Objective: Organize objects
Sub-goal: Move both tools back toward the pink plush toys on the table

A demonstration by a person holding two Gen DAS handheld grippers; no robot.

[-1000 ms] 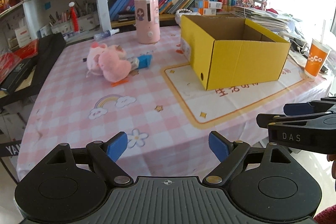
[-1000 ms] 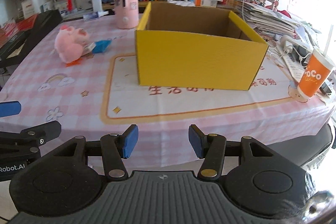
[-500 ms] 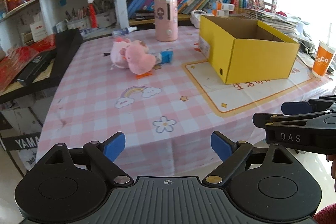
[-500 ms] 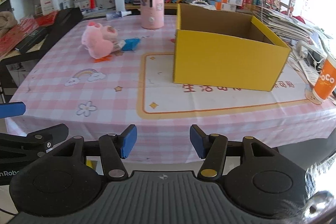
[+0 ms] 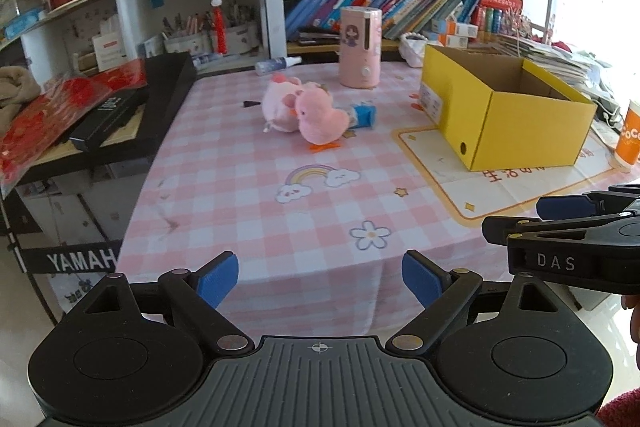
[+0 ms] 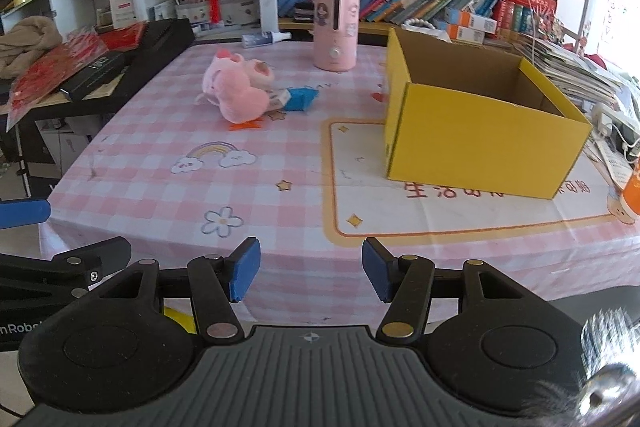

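Pink plush toys (image 5: 304, 109), two fluffy ones lying pressed together mid-table on the pink checked tablecloth (image 5: 248, 187), a small blue packet (image 5: 362, 115) touching them, the open yellow cardboard box (image 5: 516, 123) well apart to their right, apparently empty. Left gripper (image 5: 320, 281) and right gripper (image 6: 310, 273) both hang off the near table edge, jaws spread, holding nothing. Best bet: left goes for the nearer plush, pinch the body, not the orange feet, lift clear before crossing to the box.
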